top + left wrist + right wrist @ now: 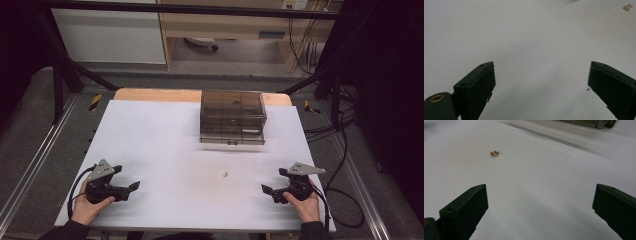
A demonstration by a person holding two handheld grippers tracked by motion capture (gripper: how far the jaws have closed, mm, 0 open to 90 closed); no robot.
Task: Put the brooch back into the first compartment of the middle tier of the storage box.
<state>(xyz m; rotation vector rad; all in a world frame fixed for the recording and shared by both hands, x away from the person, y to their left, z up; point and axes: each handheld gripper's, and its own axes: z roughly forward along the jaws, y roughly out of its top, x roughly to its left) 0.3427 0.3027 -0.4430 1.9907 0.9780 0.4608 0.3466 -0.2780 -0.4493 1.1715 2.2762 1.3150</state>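
- My left gripper (134, 186) sits near the table's (150, 130) near-left corner, jaws wide, empty.
- My right gripper (265, 189) near the near-right corner, likewise wide and empty.
- The small gold piece (226, 174) lies between them; the brown box (232, 117) stands at the far edge.

A white desk (165, 150) with a strip of bare wood along its far edge carries a smoky see-through drawer box (232, 116) at the middle of the far side. A small golden object (226, 174), too tiny to identify, lies alone on the sheet nearer the person, well apart from the box. At the near corners, the left tongs (134, 186) and the right tongs (267, 189), each held in a hand, point inward toward each other, well apart from the small object.
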